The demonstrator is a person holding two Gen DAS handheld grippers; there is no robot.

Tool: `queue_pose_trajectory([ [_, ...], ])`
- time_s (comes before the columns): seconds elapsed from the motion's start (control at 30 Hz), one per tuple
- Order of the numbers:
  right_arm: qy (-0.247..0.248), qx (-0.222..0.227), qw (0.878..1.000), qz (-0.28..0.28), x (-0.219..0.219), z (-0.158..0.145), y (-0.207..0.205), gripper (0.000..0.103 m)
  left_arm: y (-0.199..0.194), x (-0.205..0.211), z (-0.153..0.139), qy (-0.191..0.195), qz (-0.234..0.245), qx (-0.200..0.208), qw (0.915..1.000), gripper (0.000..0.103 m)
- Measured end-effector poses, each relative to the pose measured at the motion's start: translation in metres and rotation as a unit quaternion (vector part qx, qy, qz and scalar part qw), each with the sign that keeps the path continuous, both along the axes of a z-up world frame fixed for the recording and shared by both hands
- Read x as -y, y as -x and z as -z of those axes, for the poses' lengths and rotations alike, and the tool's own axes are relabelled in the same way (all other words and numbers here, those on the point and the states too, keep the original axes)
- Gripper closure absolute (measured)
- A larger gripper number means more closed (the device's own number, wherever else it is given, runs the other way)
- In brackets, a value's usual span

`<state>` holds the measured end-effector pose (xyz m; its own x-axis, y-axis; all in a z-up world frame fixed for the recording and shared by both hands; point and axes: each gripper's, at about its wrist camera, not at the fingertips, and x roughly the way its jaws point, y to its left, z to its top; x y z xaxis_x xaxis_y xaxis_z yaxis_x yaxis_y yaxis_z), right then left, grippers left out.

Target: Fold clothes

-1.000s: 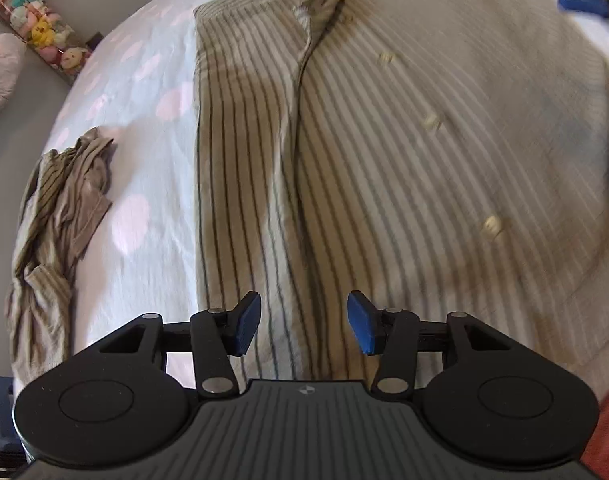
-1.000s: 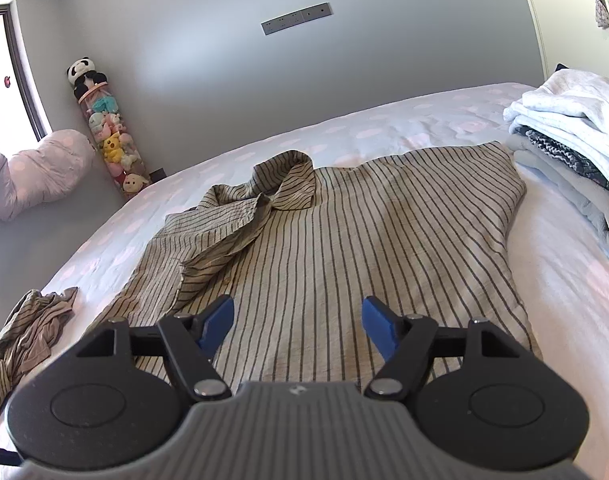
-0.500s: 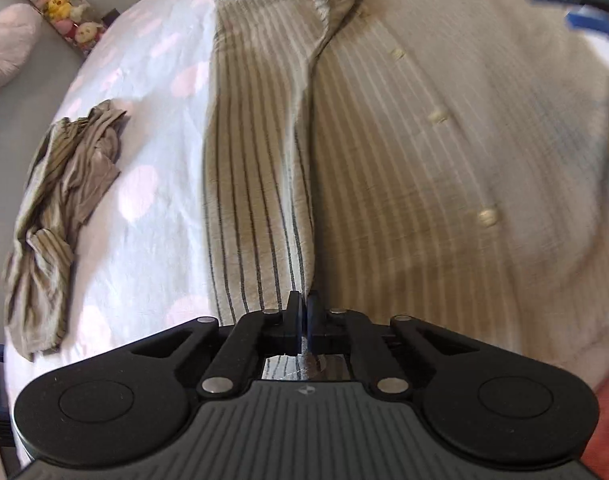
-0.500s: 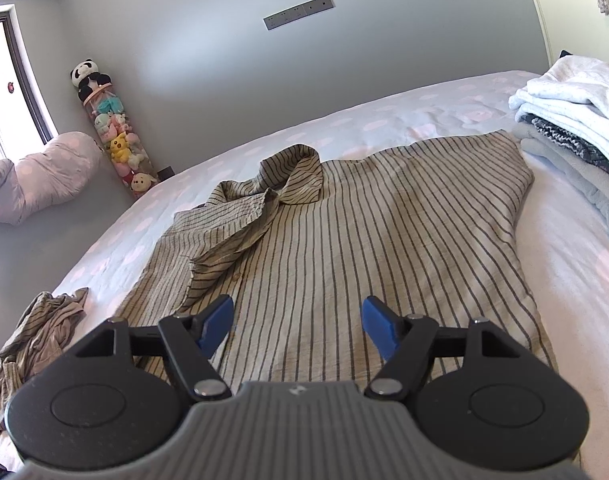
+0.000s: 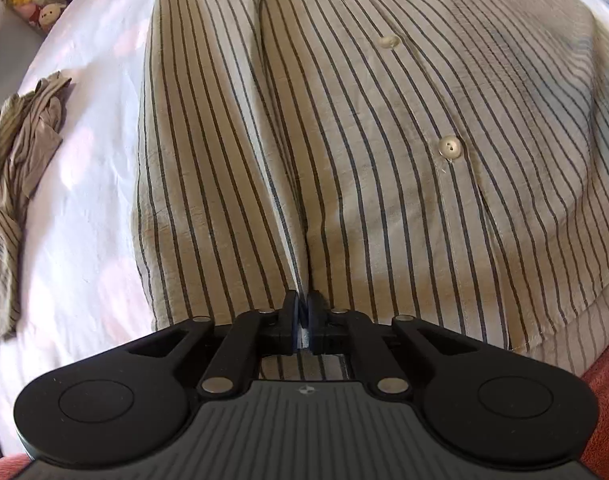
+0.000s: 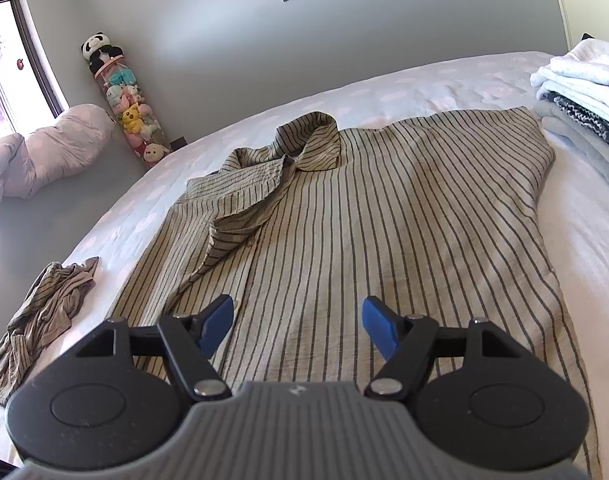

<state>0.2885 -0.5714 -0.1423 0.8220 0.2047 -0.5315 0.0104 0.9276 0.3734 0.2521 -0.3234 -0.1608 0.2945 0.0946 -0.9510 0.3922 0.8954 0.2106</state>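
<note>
A beige shirt with dark stripes (image 5: pixel 344 140) lies buttoned and spread flat on the bed, collar at the far end. My left gripper (image 5: pixel 303 312) points steeply down at the near hem. A raised ridge of the shirt's cloth is pinched between its blue pads, and its jaws are opening slightly. In the right wrist view the same shirt (image 6: pixel 364 220) fills the middle, its left front wrinkled near the collar. My right gripper (image 6: pixel 298 320) hovers open over the lower part of the shirt with nothing between its fingers.
A crumpled striped garment (image 6: pixel 44 312) lies on the white sheet (image 5: pixel 84 200) left of the shirt. Folded clothes (image 6: pixel 584 92) are stacked at the right edge of the bed. A tube of plush toys (image 6: pixel 128 108) and a pillow (image 6: pixel 36 148) stand by the wall.
My left gripper went from open to shut on a ridge of shirt cloth near the hem and dropped closer to the fabric. The right gripper stayed open and barely moved.
</note>
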Motion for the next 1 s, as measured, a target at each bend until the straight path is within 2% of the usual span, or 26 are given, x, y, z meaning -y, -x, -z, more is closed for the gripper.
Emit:
queue_pose_trajectory([
  [0.03,-0.001,-0.002,1.000,-0.002,0.000,0.002,0.000,0.029,-0.001,-0.003,-0.003,0.010,-0.002,-0.004,0.9999,0.092],
  [0.1,-0.003,-0.006,1.000,-0.005,-0.002,0.005,-0.001,0.029,-0.002,-0.008,-0.012,0.040,-0.006,-0.007,0.9992,0.073],
  [0.2,-0.008,-0.008,1.000,-0.010,-0.003,0.010,-0.003,0.029,-0.006,-0.016,-0.030,0.070,-0.008,0.005,0.9975,0.068],
  [0.27,-0.012,-0.009,1.000,-0.012,-0.003,0.013,-0.003,0.029,-0.015,-0.024,-0.043,0.072,-0.009,0.022,0.9971,0.063],
  [0.47,-0.020,-0.019,1.000,-0.012,-0.004,0.022,-0.009,0.029,-0.062,-0.061,-0.070,0.062,-0.046,0.086,0.9933,0.060],
  [0.63,-0.025,-0.003,1.000,0.019,-0.005,0.019,-0.014,0.029,-0.120,-0.087,-0.069,0.079,-0.097,0.151,0.9807,0.059],
  [0.7,-0.048,-0.008,0.998,0.032,-0.002,0.018,-0.022,0.029,-0.145,-0.094,-0.066,0.087,-0.104,0.162,0.9774,0.059],
  [0.8,-0.065,-0.012,0.997,0.031,-0.001,0.016,-0.045,0.029,-0.173,-0.103,-0.061,0.098,-0.095,0.178,0.9745,0.059],
  [0.9,-0.050,-0.013,0.998,0.020,-0.005,0.008,-0.081,0.029,-0.185,-0.112,-0.048,0.079,-0.095,0.210,0.9700,0.059],
  [1.0,-0.062,-0.007,0.998,0.005,-0.007,0.000,-0.127,0.029,-0.192,-0.128,-0.027,0.057,-0.095,0.208,0.9717,0.059],
])
